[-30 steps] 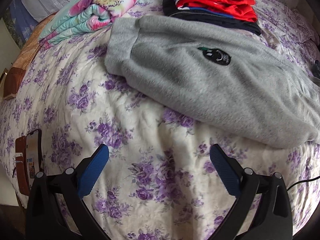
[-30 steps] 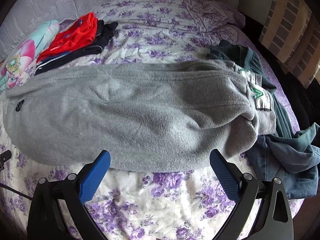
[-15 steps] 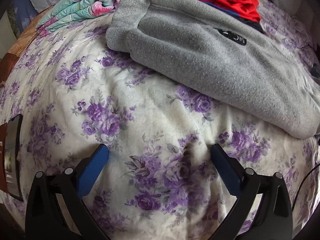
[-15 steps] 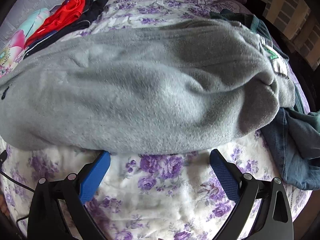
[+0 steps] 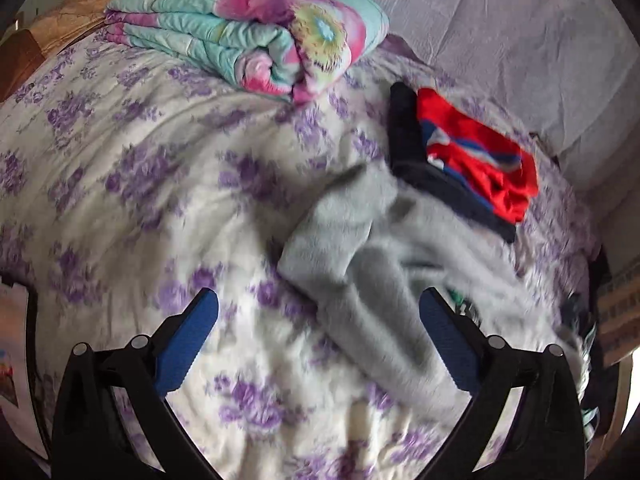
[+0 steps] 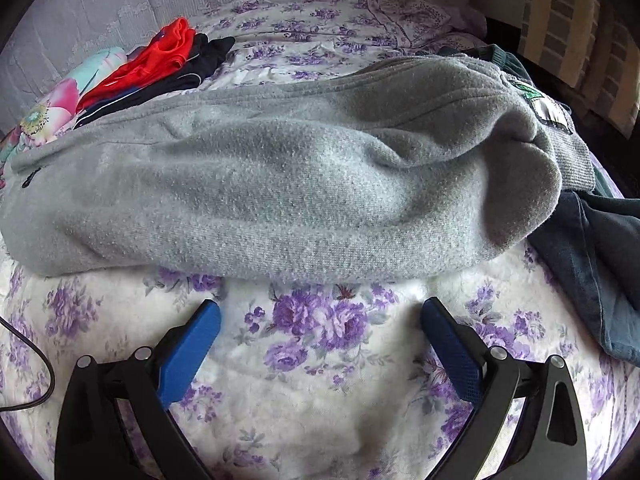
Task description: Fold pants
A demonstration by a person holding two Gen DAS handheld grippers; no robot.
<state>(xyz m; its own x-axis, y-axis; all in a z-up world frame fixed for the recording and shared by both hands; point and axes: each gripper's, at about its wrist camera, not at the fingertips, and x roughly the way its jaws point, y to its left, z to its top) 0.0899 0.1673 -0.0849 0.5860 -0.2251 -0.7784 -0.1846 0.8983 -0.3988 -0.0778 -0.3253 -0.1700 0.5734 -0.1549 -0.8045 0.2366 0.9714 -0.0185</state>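
Grey fleece pants (image 6: 280, 184) lie folded lengthwise across the flowered bed. In the left wrist view their ribbed cuff end (image 5: 336, 240) lies just ahead of my left gripper (image 5: 318, 308), which is open and empty; the view is blurred. My right gripper (image 6: 320, 320) is open and empty, low over the bedspread, just short of the pants' near edge. The waistband end with a green label (image 6: 532, 96) lies at the right.
A folded flowered quilt (image 5: 256, 36) lies at the back left. A stack of red and dark clothes (image 5: 472, 160) sits behind the pants. Denim and dark green garments (image 6: 600, 256) lie at the right. A black cable (image 6: 36, 368) runs at the left edge.
The left gripper has swung round and up toward the cuff end, which now lies between its fingers' line. The right gripper has drawn back slightly from the pants' edge.
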